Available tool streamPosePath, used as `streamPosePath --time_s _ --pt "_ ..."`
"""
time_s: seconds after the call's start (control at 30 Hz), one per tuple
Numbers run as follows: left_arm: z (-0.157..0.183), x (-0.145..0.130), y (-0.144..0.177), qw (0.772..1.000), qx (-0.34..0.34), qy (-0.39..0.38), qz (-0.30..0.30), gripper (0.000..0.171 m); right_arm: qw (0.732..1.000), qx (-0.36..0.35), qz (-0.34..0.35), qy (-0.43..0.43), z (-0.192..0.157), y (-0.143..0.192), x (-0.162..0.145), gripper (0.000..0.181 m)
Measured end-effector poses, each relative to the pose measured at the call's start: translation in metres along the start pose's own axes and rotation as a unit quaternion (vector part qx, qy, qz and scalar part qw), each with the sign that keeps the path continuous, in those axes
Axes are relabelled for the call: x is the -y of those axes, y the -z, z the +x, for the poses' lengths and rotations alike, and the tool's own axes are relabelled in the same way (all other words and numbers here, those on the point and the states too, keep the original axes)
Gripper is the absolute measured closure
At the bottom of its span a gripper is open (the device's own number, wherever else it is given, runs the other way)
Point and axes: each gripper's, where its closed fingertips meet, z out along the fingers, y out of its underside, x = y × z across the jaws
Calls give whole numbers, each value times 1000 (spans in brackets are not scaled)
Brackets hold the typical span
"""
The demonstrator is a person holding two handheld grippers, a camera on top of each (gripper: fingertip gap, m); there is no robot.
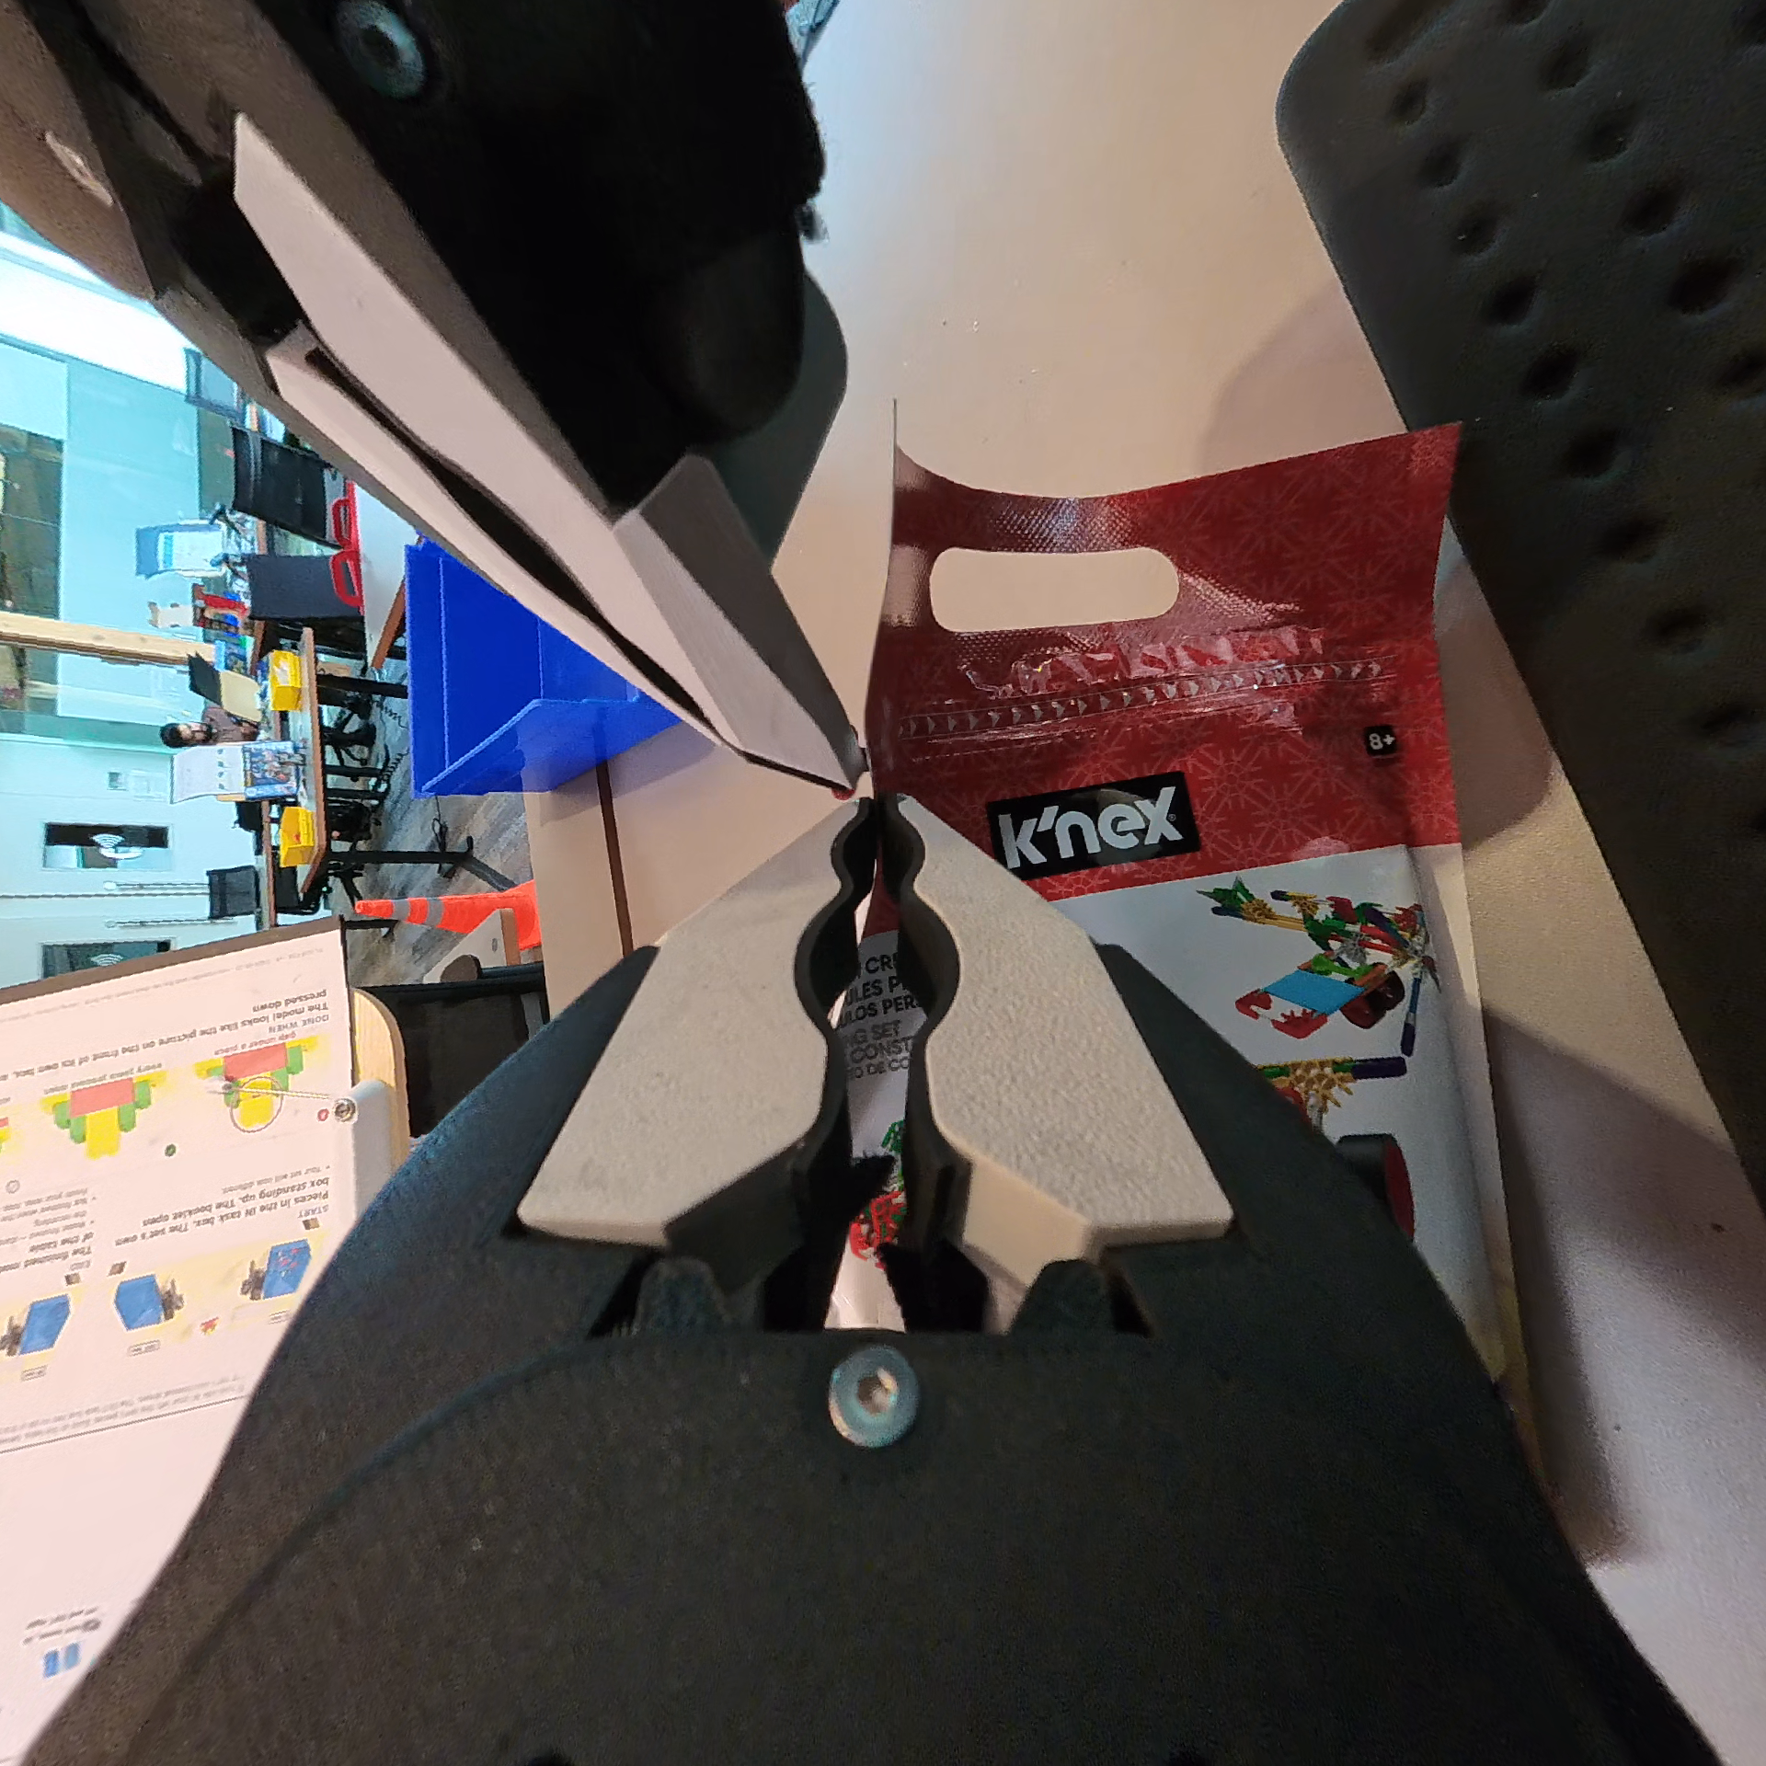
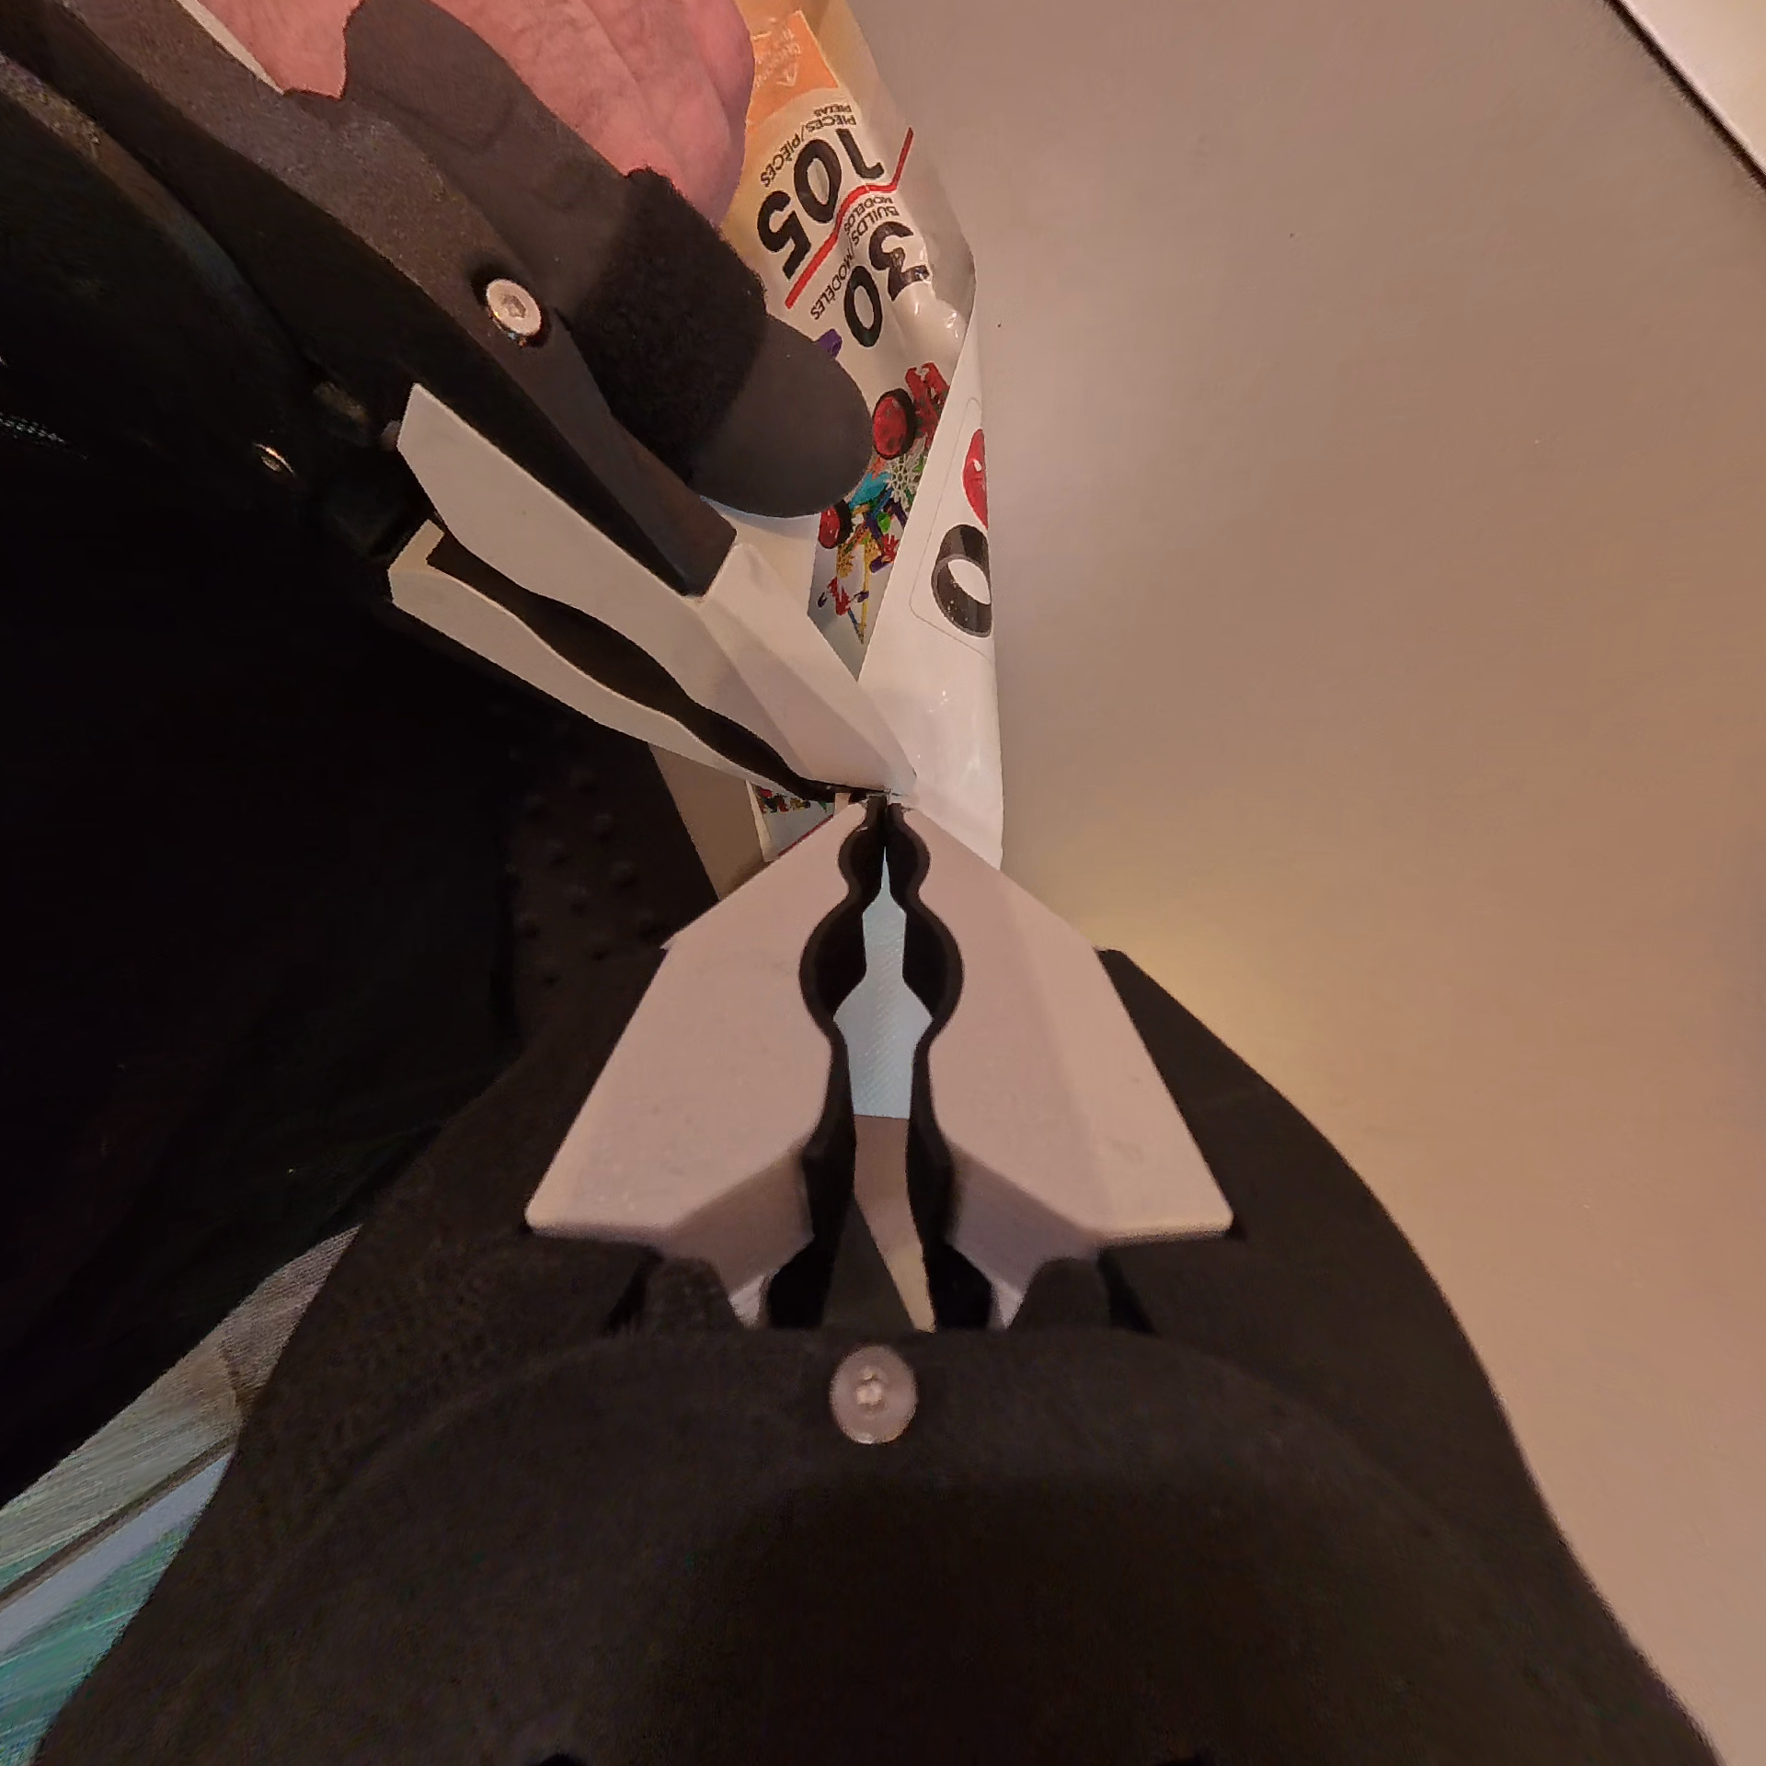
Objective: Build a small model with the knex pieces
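Observation:
A plastic toy bag (image 1: 1195, 726), red at the top with a handle cutout and white with toy pictures below, is in front of a white table (image 1: 1051, 239). My left gripper (image 1: 874, 807) is shut on the bag's side edge, and the bag runs back between its fingers. My right gripper (image 1: 846, 769) comes in from the upper left, with its tips right against the left gripper's. In the right wrist view my right gripper (image 2: 879, 812) is shut on the white part of the bag (image 2: 946, 669). The left gripper (image 2: 860, 788), held by a hand (image 2: 631, 76), pinches the same spot.
A blue bin (image 1: 497, 688) stands beyond the table edge at left. A printed instruction sheet (image 1: 162, 1175) stands at lower left, with an orange cone (image 1: 449, 913) on the floor behind. A dark perforated panel (image 1: 1577, 382) fills the right side. Left and right tips are no more than a few centimetres apart. Left tips and right tips are each some 20 centimeters from the dark perforated panel (image 1: 1577, 382).

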Motion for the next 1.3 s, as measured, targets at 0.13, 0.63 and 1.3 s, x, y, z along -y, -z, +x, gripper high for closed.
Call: streamPosePath --time_s 0.13,0.63,1.3 --pt "-4 1 1 1000 -2 27 9 171 1000 -2 24 -10 2 3 3 181" --pt "-9 8 -5 998 22 51 5 171 998 -22 45 -36 14 7 0 181" --pt "-3 25 -9 999 14 31 14 171 998 35 -22 -53 -1 24 -20 176"
